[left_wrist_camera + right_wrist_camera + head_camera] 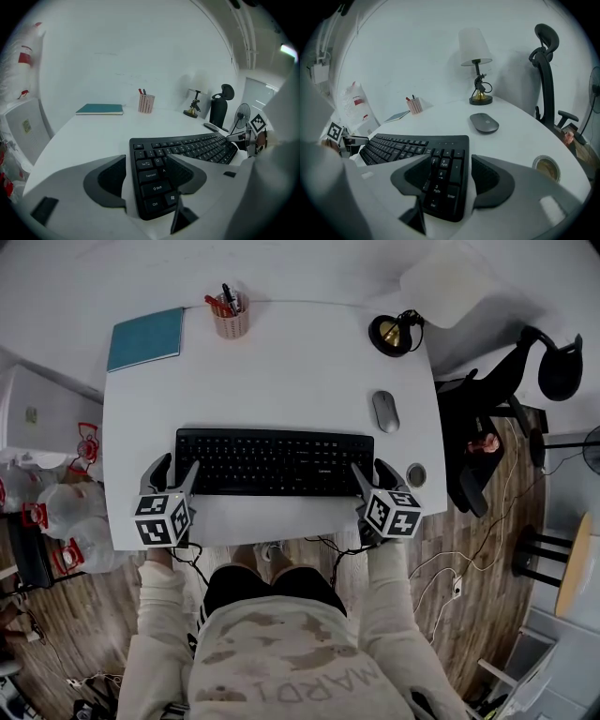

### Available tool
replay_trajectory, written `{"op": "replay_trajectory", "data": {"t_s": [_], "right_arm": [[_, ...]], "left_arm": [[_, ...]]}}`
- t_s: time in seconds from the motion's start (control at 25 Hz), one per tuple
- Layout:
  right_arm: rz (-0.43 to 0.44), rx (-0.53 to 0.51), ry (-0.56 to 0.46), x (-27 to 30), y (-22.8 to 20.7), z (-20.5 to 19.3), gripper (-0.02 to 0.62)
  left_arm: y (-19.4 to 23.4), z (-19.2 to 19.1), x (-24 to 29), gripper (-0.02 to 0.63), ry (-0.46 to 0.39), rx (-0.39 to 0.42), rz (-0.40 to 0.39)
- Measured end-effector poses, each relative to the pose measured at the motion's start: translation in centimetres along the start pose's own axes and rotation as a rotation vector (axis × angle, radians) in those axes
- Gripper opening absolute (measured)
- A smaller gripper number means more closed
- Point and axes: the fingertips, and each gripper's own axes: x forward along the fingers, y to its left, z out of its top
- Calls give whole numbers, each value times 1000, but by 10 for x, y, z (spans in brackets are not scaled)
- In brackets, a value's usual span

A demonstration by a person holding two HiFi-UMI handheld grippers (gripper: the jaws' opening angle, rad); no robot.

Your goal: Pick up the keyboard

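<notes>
Near the desk's (pixel 281 362) front edge, the head view shows the keyboard (pixel 275 461) lying flat, with the left gripper (pixel 176 471) at its left end and the right gripper (pixel 373 472) at its right end. Left gripper view: jaws apart, straddling the keyboard's left end without clamping it. Right gripper view: jaws apart around the number-pad end.

This is a small desk workstation, by its look a home office or study corner. A black keyboard (pixel 274 461) lies on a white surface (pixel 281 362). A grey mouse (pixel 385 411) sits just right of the keyboard. Beyond the keyboard stand a pen cup (pixel 231 317), a teal notebook (pixel 145 337) to the far left and a shaded desk lamp (pixel 476 56) to the far right. A black office chair (pixel 497 399) stands off the keyboard's right end on a wood-plank floor (pixel 84 624), where loose cables (pixel 448 563) trail. Plain white walls (pixel 417 56) close the corner.
</notes>
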Motion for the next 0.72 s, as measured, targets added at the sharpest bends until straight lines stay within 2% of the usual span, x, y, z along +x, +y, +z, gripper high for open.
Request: {"op": "replay_trajectory", "data": {"t_s": [0.2, 0.4, 0.72], "right_arm": [[29, 35, 10, 3, -1, -1, 282], [69, 84, 22, 6, -3, -3, 287], [104, 84, 52, 10, -2, -4, 285]], "left_arm": [[0, -3, 6, 273, 18, -11, -20], [2, -4, 9, 298, 23, -55, -46], [3, -7, 13, 302, 56, -64, -57]]}}
